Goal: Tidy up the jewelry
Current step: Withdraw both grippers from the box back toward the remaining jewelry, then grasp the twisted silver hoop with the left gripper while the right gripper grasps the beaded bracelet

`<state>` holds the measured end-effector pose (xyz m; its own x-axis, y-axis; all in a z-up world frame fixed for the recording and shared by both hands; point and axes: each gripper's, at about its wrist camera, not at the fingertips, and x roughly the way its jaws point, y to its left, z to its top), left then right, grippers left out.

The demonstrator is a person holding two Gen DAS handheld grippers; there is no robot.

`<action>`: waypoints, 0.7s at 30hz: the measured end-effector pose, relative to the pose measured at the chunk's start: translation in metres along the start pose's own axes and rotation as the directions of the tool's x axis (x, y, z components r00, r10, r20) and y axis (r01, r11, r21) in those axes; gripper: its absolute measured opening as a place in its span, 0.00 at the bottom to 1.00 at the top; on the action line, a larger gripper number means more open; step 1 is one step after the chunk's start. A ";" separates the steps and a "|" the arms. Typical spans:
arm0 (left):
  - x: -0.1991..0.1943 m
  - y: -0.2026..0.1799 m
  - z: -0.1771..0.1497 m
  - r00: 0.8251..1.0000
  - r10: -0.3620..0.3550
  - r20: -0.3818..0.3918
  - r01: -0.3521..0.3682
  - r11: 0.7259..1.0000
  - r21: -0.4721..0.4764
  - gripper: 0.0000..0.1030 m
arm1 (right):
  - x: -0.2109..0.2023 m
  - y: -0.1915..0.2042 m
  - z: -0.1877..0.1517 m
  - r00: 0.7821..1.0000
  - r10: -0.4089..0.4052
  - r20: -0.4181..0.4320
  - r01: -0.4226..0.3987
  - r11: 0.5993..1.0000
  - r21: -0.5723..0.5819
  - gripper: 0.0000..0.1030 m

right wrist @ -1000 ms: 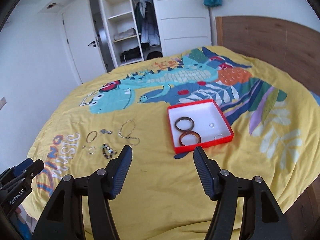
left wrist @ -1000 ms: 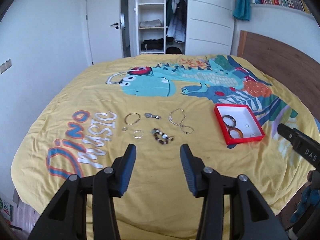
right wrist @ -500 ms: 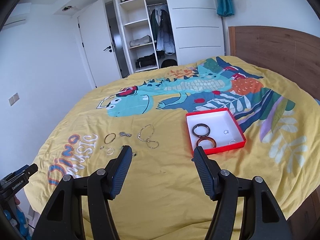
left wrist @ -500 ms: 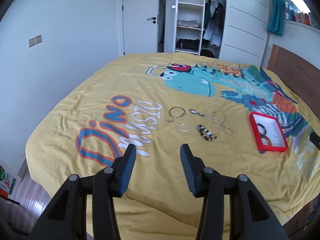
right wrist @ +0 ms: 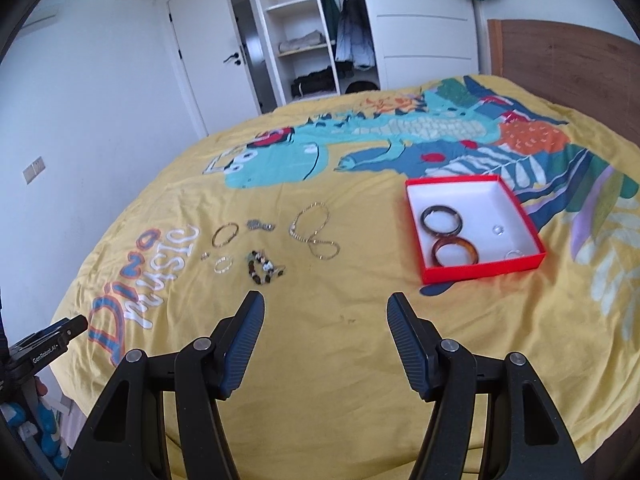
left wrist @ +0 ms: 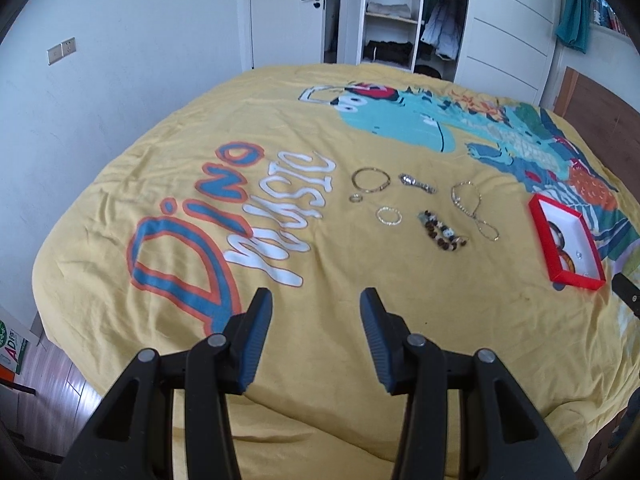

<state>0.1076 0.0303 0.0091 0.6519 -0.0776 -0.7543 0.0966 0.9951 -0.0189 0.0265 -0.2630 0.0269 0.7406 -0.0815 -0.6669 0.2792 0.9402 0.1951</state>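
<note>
Several pieces of jewelry lie loose on the yellow bedspread: a gold bangle, a small ring, a silver ring bracelet, a silver clip, a beaded bracelet and a chain necklace. A red box with a white inside holds two dark bangles and small rings. My left gripper is open and empty, well short of the jewelry. My right gripper is open and empty, in front of the beaded bracelet and the box.
The bed fills both views, with a wooden headboard at the right. A white wall, a door and an open wardrobe stand behind. The left gripper's body shows at the right wrist view's left edge.
My left gripper has swung left and drawn back, so the jewelry and the box sit further right in its view. My right gripper has shifted a little; both stay open and empty.
</note>
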 end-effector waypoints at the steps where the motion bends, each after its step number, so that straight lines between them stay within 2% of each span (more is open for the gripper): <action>1: 0.007 -0.001 0.000 1.000 0.002 -0.010 -0.002 1.000 -0.001 0.43 | 0.006 -0.001 -0.001 1.000 0.005 -0.012 -0.005 1.000 -0.004 0.61; 7: 0.052 -0.003 -0.001 0.997 0.008 -0.076 -0.009 1.000 0.000 0.43 | 0.058 0.005 -0.008 0.995 0.040 -0.094 -0.042 0.999 -0.019 0.61; 12: 0.085 -0.012 0.004 0.993 -0.015 -0.120 0.015 1.000 -0.001 0.43 | 0.098 0.014 -0.007 0.986 0.080 -0.149 -0.087 0.995 -0.042 0.61; 21: 0.145 -0.031 0.039 0.985 -0.091 -0.148 0.090 0.996 -0.015 0.43 | 0.165 0.037 0.009 0.967 0.157 -0.201 -0.177 0.980 -0.089 0.61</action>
<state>0.2284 -0.0145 -0.0739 0.5219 -0.1582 -0.8382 0.1436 0.9849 -0.0964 0.1649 -0.2442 -0.0694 0.6371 0.1349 -0.7589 0.0884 0.9653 0.2458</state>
